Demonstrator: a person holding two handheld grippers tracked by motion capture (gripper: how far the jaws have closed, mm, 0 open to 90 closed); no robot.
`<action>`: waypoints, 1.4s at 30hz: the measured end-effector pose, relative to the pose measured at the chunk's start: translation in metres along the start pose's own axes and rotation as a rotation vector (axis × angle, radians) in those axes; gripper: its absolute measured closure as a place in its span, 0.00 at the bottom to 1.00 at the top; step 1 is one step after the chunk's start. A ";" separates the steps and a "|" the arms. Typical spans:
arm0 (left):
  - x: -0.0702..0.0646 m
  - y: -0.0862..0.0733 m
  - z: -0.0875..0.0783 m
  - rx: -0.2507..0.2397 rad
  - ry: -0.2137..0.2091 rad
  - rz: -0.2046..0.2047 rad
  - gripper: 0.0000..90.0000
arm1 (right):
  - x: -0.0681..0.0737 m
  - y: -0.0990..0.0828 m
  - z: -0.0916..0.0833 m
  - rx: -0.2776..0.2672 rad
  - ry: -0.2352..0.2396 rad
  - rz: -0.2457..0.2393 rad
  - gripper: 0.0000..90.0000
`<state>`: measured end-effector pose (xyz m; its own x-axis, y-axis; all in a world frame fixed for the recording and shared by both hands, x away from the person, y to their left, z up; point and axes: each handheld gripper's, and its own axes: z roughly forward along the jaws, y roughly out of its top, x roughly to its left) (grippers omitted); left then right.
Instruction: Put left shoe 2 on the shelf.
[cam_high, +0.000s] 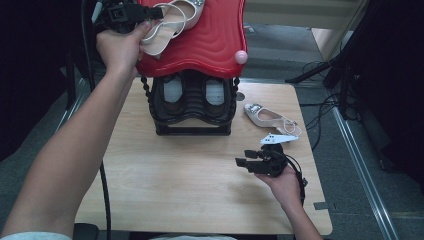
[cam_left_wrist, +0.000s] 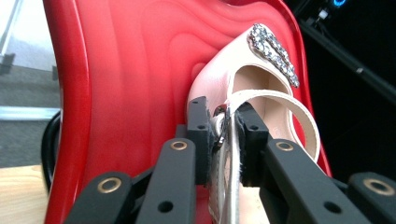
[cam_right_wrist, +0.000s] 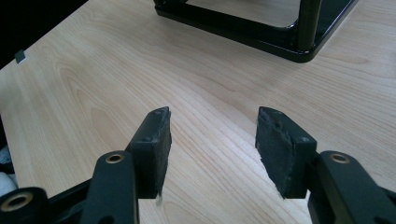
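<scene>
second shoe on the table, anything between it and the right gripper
Nothing visible. The right gripper rests open on bare table, and the second shoe lies just beyond it, past its grey plate.

Shoe (cam_high: 172, 22) toe and red shelf (cam_high: 210, 45) top are cut off at the frame edge above the black rack (cam_high: 192, 102); shoes inside the rack are partly hidden.

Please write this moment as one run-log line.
left claw: shut on pale shoe, on red shelf | right claw: open, nothing between, over table | second shoe: on table
</scene>
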<state>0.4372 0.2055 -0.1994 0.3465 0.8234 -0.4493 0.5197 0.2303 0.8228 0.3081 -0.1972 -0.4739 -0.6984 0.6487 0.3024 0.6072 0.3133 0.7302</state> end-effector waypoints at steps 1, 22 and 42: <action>-0.001 0.000 -0.001 -0.002 0.002 0.014 0.84 | 0.000 0.000 0.000 0.001 -0.002 0.000 0.52; 0.004 0.019 -0.035 0.030 -0.026 0.057 0.64 | -0.001 0.000 -0.001 0.001 -0.006 0.003 0.52; 0.058 -0.004 -0.055 0.072 0.002 0.066 0.59 | -0.003 0.000 0.000 0.001 -0.012 0.003 0.52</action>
<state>0.4123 0.2811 -0.2099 0.3805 0.8364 -0.3946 0.5504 0.1381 0.8234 0.3102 -0.1992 -0.4748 -0.6921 0.6576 0.2975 0.6096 0.3120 0.7287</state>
